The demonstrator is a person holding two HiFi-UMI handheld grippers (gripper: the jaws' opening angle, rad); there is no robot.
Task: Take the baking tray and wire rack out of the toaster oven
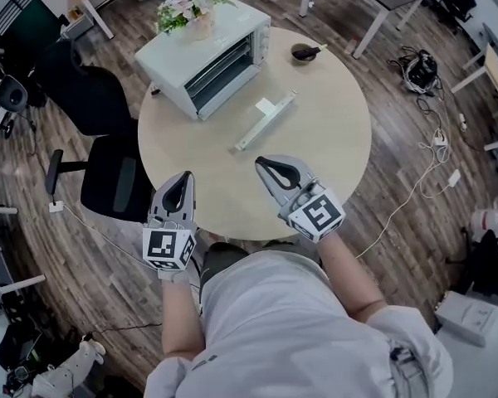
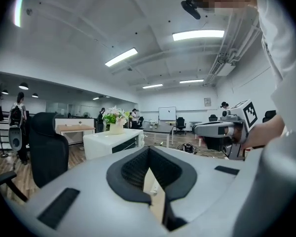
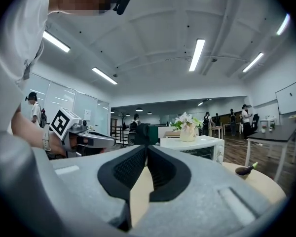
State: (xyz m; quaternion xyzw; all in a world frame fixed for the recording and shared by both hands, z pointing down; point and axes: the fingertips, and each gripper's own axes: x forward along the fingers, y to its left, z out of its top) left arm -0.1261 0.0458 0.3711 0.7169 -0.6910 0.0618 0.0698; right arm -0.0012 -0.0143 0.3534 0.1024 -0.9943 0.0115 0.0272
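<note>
Apparently nothing is yet removed from the toaster oven (image 1: pixel 207 56); short of it, left gripper (image 1: pixel 185 177) and right gripper (image 1: pixel 262 163) fingers are closed, empty.

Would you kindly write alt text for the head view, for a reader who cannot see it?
A pale boxy toaster oven topped with potted pink flowers stands at the far-left edge of a round light wooden table. Nearest the camera, the grey left claw and right claw are shut and empty.
</note>
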